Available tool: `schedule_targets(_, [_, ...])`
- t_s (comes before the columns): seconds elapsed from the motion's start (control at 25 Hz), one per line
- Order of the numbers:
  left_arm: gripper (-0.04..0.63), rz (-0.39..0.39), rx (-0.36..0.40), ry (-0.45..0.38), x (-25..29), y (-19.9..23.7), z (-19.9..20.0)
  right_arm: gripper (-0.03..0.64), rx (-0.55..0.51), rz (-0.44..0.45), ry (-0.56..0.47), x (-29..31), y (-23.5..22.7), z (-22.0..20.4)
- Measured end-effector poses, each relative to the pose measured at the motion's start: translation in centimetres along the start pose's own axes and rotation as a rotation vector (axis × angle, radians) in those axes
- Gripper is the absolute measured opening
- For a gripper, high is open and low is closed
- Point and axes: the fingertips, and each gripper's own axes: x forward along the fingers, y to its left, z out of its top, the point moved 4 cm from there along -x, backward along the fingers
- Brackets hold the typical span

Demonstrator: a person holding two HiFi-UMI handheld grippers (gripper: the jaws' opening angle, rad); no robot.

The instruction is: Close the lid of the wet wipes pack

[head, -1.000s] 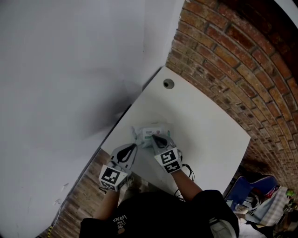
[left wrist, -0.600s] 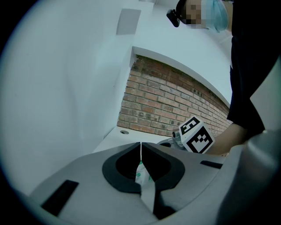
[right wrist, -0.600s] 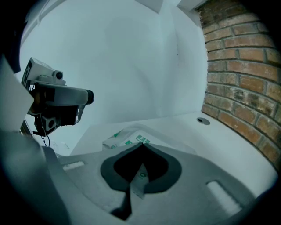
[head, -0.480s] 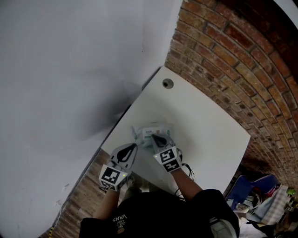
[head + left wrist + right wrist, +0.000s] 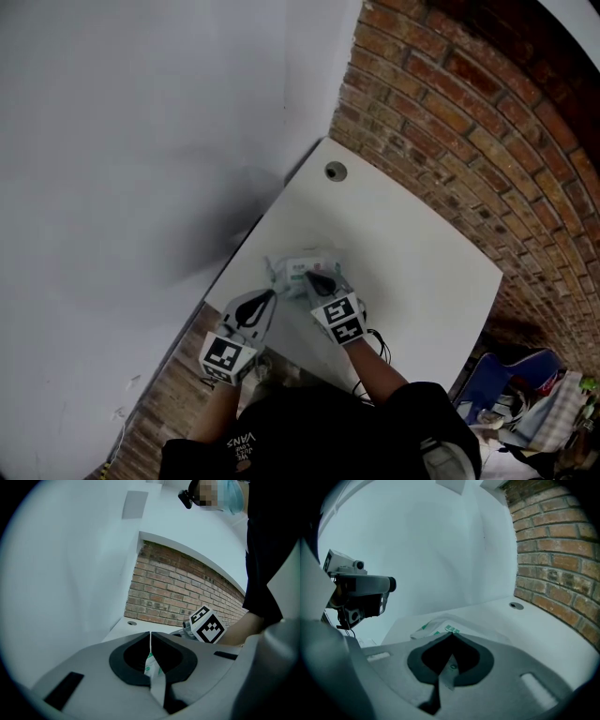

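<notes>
left tool [image 5: 150,635]: at near-left tabletop edge, jaws together, pinching a thin white-green fold of pack film.
right tool [image 5: 451,638]: just beside it, jaws together on a thin pale strip, probably the lid [image 5: 449,667].
wet wipes pack [image 5: 302,266]: flat on tabletop [image 5: 422,253] by the near-left edge, both tools on it.
far corner: cable hole [image 5: 335,171].
step: likely lid held, not yet sealed.
next: lay strip flat over opening, press down, left tool steadying pack.
</notes>
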Motion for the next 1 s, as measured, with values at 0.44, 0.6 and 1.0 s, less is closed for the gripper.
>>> schedule_targets(0.44, [0.011,0.004,0.019,-0.013,-1.2,-0.5,0.8,-0.002,0.013,-0.039,-0.053,-1.3,-0.5,1.6])
schedule_targets(0.6, [0.011,-0.003,0.029,-0.024,-1.5,-0.9,1.2,-0.002,0.014,-0.053,-0.073,-2.2,-0.6,2.1])
schedule_targets(1.0, [0.011,-0.032,0.056,-0.047,-2.6,-2.2,1.9,-0.002,0.032,-0.105,-0.152,-5.4,-0.2,3.1])
